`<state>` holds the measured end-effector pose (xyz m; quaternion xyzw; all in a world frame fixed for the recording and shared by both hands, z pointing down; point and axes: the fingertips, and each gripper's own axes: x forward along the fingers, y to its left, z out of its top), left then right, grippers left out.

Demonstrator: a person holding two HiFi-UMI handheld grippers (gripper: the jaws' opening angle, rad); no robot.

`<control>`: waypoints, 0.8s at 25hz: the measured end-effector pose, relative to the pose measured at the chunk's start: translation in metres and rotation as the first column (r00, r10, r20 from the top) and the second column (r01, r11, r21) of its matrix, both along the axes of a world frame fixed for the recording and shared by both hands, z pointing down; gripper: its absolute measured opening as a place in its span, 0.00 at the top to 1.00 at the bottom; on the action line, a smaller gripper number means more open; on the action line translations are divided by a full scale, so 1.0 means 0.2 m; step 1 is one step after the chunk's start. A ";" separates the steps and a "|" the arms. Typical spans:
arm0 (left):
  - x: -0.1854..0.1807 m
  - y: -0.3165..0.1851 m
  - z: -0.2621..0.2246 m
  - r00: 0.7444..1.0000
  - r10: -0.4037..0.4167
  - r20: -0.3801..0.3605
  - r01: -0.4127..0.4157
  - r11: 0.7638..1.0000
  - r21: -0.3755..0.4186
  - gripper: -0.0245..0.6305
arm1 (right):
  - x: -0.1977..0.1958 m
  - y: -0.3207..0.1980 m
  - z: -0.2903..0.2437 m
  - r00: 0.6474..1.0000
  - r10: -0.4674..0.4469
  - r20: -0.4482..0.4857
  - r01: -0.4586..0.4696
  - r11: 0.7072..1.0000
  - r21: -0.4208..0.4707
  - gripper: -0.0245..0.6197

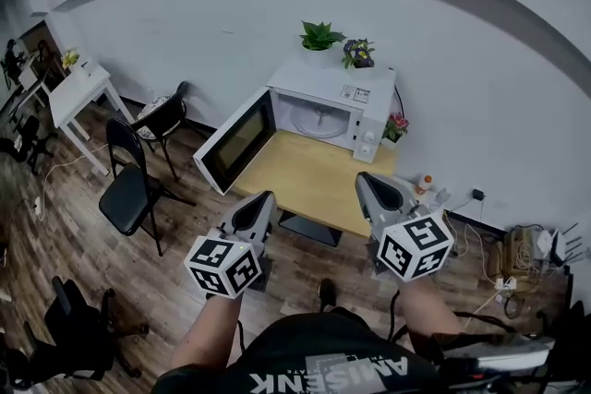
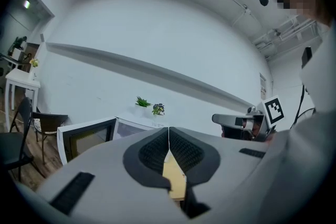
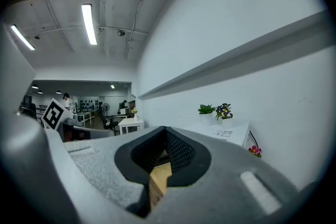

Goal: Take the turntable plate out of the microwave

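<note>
A white microwave [image 1: 331, 109] stands at the back of a wooden table [image 1: 309, 175], its door [image 1: 235, 141] swung open to the left. Inside lies the round glass turntable plate [image 1: 319, 120]. My left gripper [image 1: 264, 200] hovers shut and empty just short of the table's front edge, in front of the door. The right gripper [image 1: 367, 184], also shut and empty, is over the table's front right corner. In the left gripper view the shut jaws [image 2: 168, 131] point at the open door [image 2: 86, 136]. The right gripper [image 3: 165, 131] points along the wall, past the microwave's top [image 3: 228, 132].
Two potted plants [image 1: 319, 37] [image 1: 358, 53] stand on the microwave, pink flowers [image 1: 398, 125] beside it. Black chairs [image 1: 129, 185] and a white table [image 1: 78, 92] are at the left. Cables and plugs [image 1: 517, 249] lie on the floor at the right.
</note>
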<state>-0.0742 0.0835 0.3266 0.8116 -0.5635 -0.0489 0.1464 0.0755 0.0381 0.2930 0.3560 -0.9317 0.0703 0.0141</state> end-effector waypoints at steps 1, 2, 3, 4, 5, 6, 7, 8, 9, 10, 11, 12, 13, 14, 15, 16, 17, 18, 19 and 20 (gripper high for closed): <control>0.00 -0.05 0.00 1.000 -0.007 -0.002 0.007 1.000 -0.004 0.96 | 0.01 -0.06 0.00 1.000 -0.004 -0.002 0.004 1.000 -0.001 0.96; 0.00 -0.11 0.01 1.000 -0.019 -0.002 0.019 1.000 -0.006 0.96 | 0.01 -0.11 0.00 1.000 -0.010 -0.002 0.010 1.000 -0.001 0.96; 0.00 -0.16 0.01 0.999 -0.034 0.000 0.034 0.999 -0.008 0.96 | 0.02 -0.16 0.00 1.000 -0.017 -0.001 0.017 1.000 0.000 0.96; 0.00 -0.20 0.01 0.999 -0.045 0.003 0.045 0.999 -0.008 0.96 | 0.02 -0.21 0.00 1.000 -0.024 0.000 0.024 1.000 0.002 0.96; 0.01 -0.25 0.01 0.999 -0.050 0.006 0.050 0.999 -0.009 0.96 | 0.03 -0.26 0.00 1.000 -0.029 0.000 0.029 1.000 0.005 0.96; 0.02 -0.30 0.00 0.999 -0.049 0.010 0.050 0.999 -0.009 0.96 | 0.03 -0.30 0.00 0.999 -0.033 -0.002 0.033 0.999 0.006 0.96; 0.03 -0.35 0.00 0.999 -0.048 0.013 0.048 0.999 -0.010 0.96 | 0.04 -0.35 0.00 0.999 -0.037 -0.004 0.037 0.999 0.006 0.96; 0.05 -0.39 0.00 0.999 -0.047 0.016 0.048 0.999 -0.012 0.96 | 0.04 -0.39 0.01 0.999 -0.040 -0.008 0.040 0.999 0.005 0.96; 0.06 -0.43 0.00 0.999 -0.048 0.019 0.048 0.999 -0.013 0.96 | 0.05 -0.44 0.01 0.999 -0.044 -0.011 0.044 0.999 0.002 0.96; 0.08 -0.47 0.00 0.999 -0.048 0.022 0.049 0.999 -0.014 0.96 | 0.06 -0.48 0.02 0.999 -0.048 -0.013 0.048 0.999 -0.001 0.96; 0.09 -0.51 0.00 0.998 -0.050 0.025 0.051 0.999 -0.017 0.96 | 0.07 -0.52 0.02 0.999 -0.052 -0.014 0.051 0.999 -0.004 0.96; 0.10 -0.55 0.00 0.998 -0.054 0.027 0.055 0.998 -0.021 0.96 | 0.08 -0.56 0.02 0.998 -0.055 -0.013 0.055 0.998 -0.005 0.96; 0.10 -0.59 0.00 0.998 -0.058 0.028 0.059 0.998 -0.027 0.96 | 0.09 -0.60 0.02 0.998 -0.058 -0.013 0.058 0.998 -0.005 0.96; 0.11 -0.63 0.01 0.998 -0.061 0.028 0.062 0.998 -0.032 0.96 | 0.09 -0.63 0.03 0.998 -0.060 -0.014 0.060 0.998 -0.003 0.96; 0.12 -0.67 0.01 0.998 -0.062 0.028 0.063 0.997 -0.037 0.96 | 0.10 -0.67 0.03 0.998 -0.062 -0.015 0.062 0.998 -0.002 0.96; 0.13 -0.70 0.02 0.998 -0.062 0.028 0.063 0.997 -0.041 0.96 | 0.11 -0.70 0.03 0.998 -0.066 -0.017 0.066 0.998 -0.003 0.96; 0.15 -0.74 0.02 0.998 -0.063 0.029 0.064 0.997 -0.044 0.96 | 0.11 -0.73 0.04 0.997 -0.073 -0.021 0.073 0.997 -0.005 0.96; 0.16 -0.78 0.03 0.997 -0.065 0.031 0.066 0.997 -0.045 0.96 | 0.12 -0.76 0.05 0.996 -0.081 -0.026 0.081 0.997 -0.005 0.96; 0.17 -0.82 0.03 0.997 -0.069 0.037 0.071 0.996 -0.047 0.96 | 0.12 -0.79 0.06 0.996 -0.088 -0.034 0.088 0.996 -0.001 0.96; 0.18 -0.86 0.04 0.996 -0.075 0.047 0.078 0.996 -0.052 0.96 | 0.13 -0.83 0.06 0.995 -0.092 -0.043 0.092 0.996 0.010 0.96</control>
